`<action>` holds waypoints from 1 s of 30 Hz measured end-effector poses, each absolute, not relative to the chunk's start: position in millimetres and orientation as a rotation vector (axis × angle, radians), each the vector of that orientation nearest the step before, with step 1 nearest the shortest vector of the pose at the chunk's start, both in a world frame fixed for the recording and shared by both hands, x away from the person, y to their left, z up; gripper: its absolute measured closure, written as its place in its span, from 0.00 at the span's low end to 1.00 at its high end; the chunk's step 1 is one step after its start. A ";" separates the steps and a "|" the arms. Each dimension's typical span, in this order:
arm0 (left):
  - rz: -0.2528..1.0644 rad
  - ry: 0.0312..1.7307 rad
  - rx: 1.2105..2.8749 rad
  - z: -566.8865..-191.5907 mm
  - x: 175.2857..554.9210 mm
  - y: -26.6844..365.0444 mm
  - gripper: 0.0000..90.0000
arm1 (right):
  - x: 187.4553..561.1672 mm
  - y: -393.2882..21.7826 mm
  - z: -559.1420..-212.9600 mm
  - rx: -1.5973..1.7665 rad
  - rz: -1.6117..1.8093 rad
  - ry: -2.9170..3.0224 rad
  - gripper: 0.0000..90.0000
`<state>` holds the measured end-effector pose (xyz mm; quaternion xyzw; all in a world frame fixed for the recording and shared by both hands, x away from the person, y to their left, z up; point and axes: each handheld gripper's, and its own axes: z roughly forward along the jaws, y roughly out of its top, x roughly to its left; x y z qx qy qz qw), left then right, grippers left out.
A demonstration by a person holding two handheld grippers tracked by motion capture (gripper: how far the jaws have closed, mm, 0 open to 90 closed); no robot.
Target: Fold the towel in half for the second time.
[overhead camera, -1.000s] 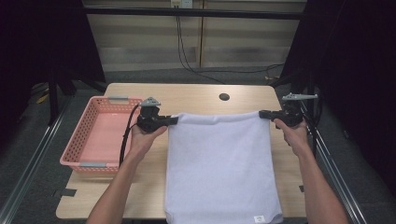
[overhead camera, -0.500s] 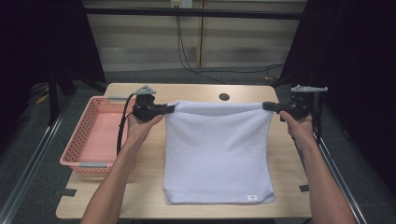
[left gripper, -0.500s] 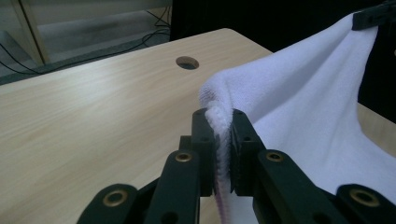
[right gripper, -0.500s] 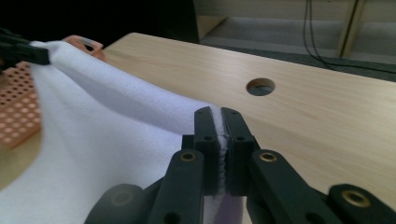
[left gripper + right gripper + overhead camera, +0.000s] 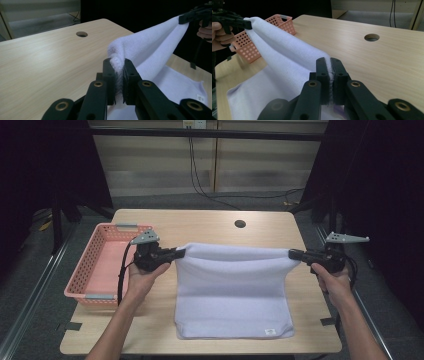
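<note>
The soft white rectangular towel hangs stretched above the pale wooden table, its near end resting on the tabletop, with the left gripper and right gripper each clamped on an upper corner, beside the pink perforated plastic basket.

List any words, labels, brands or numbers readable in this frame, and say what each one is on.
No text can be read.
Small label on the white towel, sewn near its front right corner: print too small and blurred to read.
The same label in the left gripper view: dark marks, unreadable.
Pink basket, table and both grippers: no lettering visible.
</note>
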<state>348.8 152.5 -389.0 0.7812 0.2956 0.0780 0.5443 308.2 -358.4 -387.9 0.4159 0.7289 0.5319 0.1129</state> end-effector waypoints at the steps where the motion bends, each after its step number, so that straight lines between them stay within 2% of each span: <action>1: 0.185 0.701 1.854 -389.0 348.8 152.5 0.93 | 303.3 -358.9 -389.0 1.219 1.558 2.143 0.96; 11: 0.153 0.686 1.880 -413.0 302.8 157.3 0.93 | 254.0 -357.5 -415.2 1.212 1.575 2.185 0.96; 19: 0.084 0.709 1.962 -452.5 279.5 163.8 0.91 | 223.7 -356.2 -444.0 1.260 1.560 2.249 0.95; 21: 0.020 0.724 2.016 -465.4 270.8 165.0 0.90 | 213.8 -355.8 -454.7 1.272 1.521 2.294 0.95; 30: -0.036 0.676 2.109 -476.4 243.4 168.7 0.85 | 180.4 -351.1 -473.5 1.261 1.360 2.430 0.87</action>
